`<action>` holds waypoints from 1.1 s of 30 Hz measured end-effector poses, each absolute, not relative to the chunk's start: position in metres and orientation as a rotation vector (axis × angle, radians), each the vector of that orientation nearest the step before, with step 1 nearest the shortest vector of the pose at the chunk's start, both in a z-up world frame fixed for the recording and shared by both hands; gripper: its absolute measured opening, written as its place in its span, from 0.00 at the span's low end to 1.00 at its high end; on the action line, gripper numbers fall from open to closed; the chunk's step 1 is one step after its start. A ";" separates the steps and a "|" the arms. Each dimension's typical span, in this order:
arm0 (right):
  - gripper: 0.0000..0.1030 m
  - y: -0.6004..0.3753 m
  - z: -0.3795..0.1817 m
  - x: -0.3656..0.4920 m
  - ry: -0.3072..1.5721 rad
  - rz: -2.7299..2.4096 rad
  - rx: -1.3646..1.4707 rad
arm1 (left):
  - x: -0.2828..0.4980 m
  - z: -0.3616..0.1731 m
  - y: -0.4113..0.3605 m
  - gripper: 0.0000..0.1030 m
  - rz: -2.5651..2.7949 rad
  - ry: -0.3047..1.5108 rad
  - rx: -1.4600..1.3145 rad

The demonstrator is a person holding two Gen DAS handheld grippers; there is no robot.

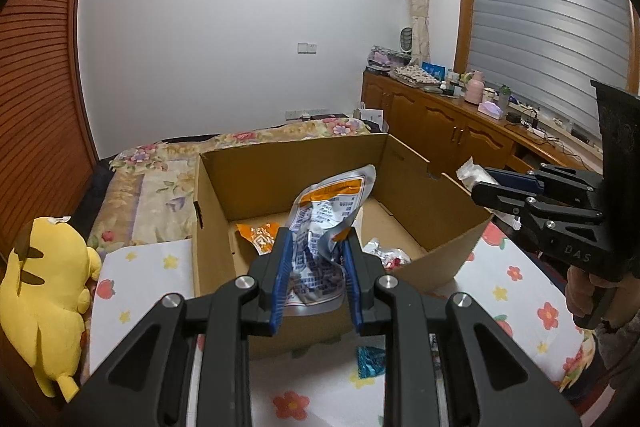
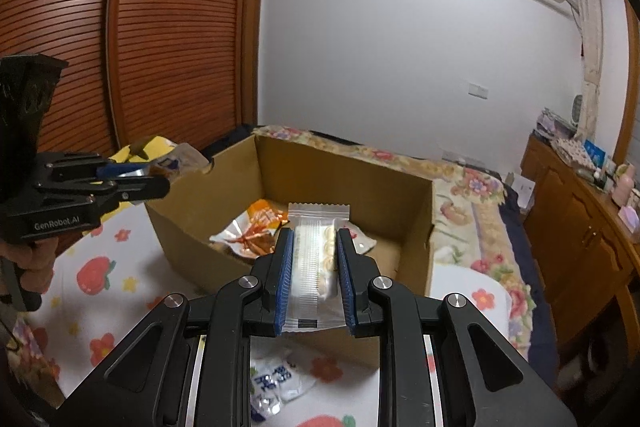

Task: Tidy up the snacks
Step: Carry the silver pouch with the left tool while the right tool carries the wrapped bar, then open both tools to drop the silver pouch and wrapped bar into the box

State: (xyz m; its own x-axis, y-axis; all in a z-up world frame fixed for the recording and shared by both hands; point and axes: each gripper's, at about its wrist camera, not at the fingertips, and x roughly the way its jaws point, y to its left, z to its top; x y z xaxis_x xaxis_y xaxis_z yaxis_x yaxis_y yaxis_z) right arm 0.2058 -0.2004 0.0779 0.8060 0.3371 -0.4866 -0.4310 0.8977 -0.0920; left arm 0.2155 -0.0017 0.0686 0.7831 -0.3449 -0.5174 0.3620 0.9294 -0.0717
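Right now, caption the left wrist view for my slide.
Left gripper holds a crumpled snack bag above the cardboard box.

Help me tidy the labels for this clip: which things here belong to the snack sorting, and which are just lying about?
Part of the job:
- cardboard box
- silver-and-orange snack pouch in the left gripper
- clear cracker packet in the right gripper
- orange snack bag in the box
- blue-and-white packet on the bedsheet

Just lying about:
- yellow plush toy
- pink flask
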 end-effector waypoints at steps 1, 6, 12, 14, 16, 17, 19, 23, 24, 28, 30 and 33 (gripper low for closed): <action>0.19 -0.200 0.077 0.210 0.483 0.417 -0.203 | 0.219 0.068 -0.002 0.22 -0.380 0.554 0.034; 0.19 -0.196 0.067 0.239 0.505 0.431 -0.204 | 0.244 0.064 -0.001 0.22 -0.379 0.569 0.032; 0.19 -0.194 0.055 0.268 0.529 0.456 -0.193 | 0.265 0.057 -0.007 0.22 -0.384 0.585 0.052; 0.19 -0.193 0.051 0.275 0.536 0.469 -0.187 | 0.272 0.054 -0.008 0.22 -0.383 0.597 0.057; 0.19 -0.193 0.047 0.279 0.542 0.475 -0.184 | 0.277 0.051 -0.010 0.22 -0.382 0.613 0.056; 0.19 -0.193 0.044 0.282 0.548 0.479 -0.183 | 0.279 0.050 -0.011 0.22 -0.382 0.619 0.055; 0.19 -0.195 0.039 0.287 0.562 0.478 -0.183 | 0.282 0.048 -0.012 0.22 -0.381 0.630 0.058; 0.19 -0.199 0.032 0.294 0.580 0.470 -0.178 | 0.286 0.047 -0.018 0.22 -0.379 0.643 0.069; 0.19 -0.199 0.032 0.295 0.583 0.470 -0.176 | 0.286 0.046 -0.019 0.22 -0.379 0.645 0.073; 0.19 -0.202 0.029 0.299 0.591 0.468 -0.173 | 0.290 0.044 -0.022 0.23 -0.373 0.659 0.086; 0.20 -0.203 0.029 0.301 0.597 0.469 -0.166 | 0.292 0.042 -0.023 0.24 -0.372 0.670 0.082; 0.21 -0.204 0.028 0.303 0.606 0.475 -0.154 | 0.294 0.042 -0.023 0.34 -0.366 0.673 0.079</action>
State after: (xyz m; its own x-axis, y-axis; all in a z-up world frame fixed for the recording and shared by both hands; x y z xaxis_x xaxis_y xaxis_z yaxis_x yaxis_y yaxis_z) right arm 0.3035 -0.2035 0.0280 0.7188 0.3830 -0.5802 -0.4716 0.8818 -0.0020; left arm 0.2936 -0.0232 0.0416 0.7207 -0.3057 -0.6222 0.3561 0.9333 -0.0462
